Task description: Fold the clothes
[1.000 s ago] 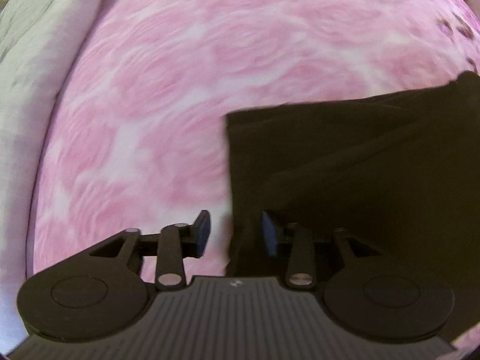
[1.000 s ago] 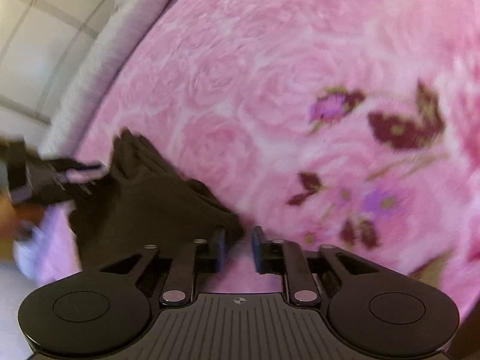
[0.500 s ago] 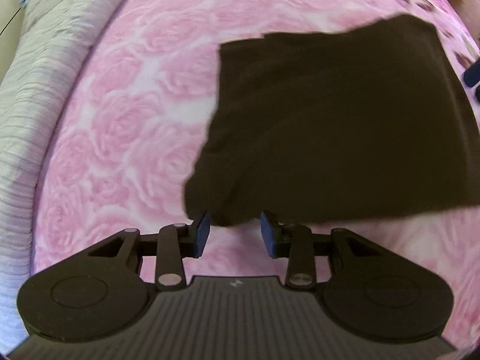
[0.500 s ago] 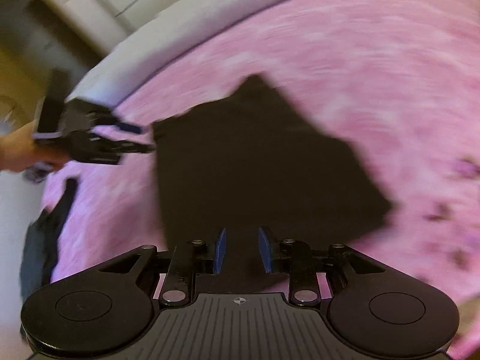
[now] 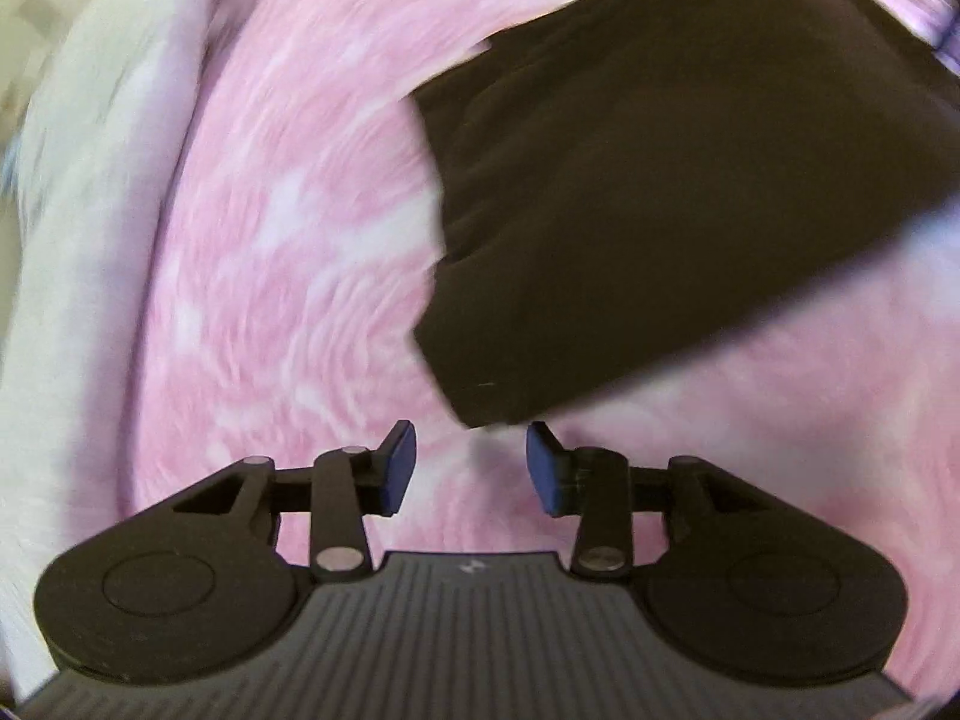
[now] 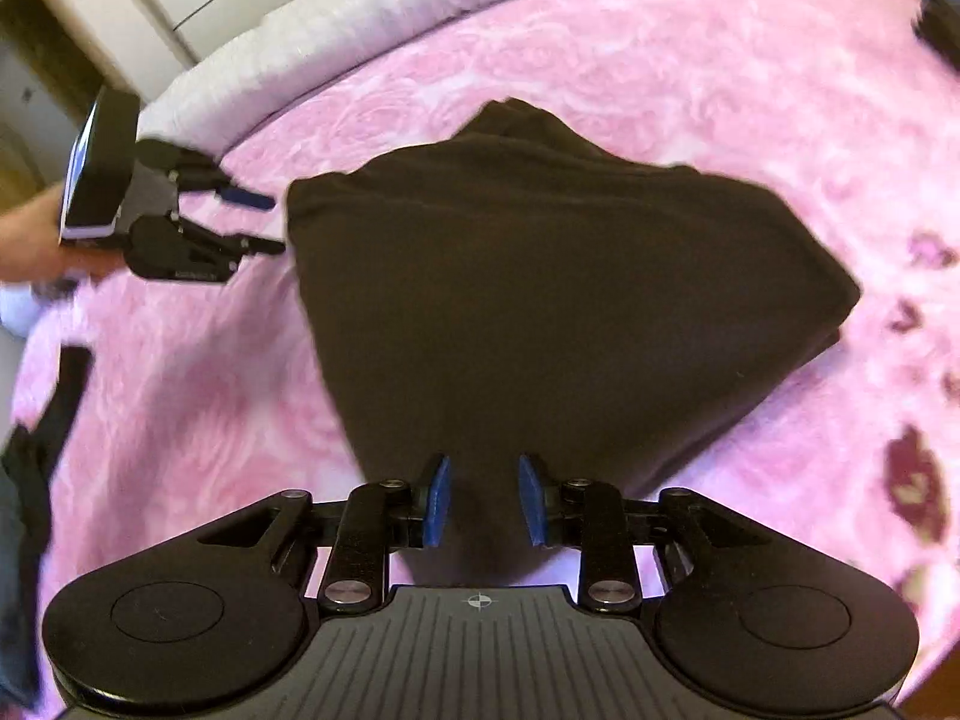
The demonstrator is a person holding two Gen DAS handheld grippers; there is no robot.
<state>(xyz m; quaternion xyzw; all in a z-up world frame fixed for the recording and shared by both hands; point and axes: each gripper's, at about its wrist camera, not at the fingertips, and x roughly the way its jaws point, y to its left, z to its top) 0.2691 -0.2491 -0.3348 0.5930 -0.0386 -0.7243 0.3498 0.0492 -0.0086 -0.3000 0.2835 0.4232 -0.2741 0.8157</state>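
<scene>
Black folded garment [image 6: 540, 300] | plush pink rose-pattern blanket [image 6: 690, 72] | soft, creased

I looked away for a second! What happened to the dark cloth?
The dark brown garment went from bunched at the right gripper to lying folded flat on the pink rose blanket. The left gripper backed off its edge. Both grippers stayed open, holding nothing.

Lighting was soft, even and indoor, without glare. The left wrist view was heavily motion-blurred; the right was sharper centrally, smeared at its edges. Both showed fisheye bending and dark corners.
</scene>
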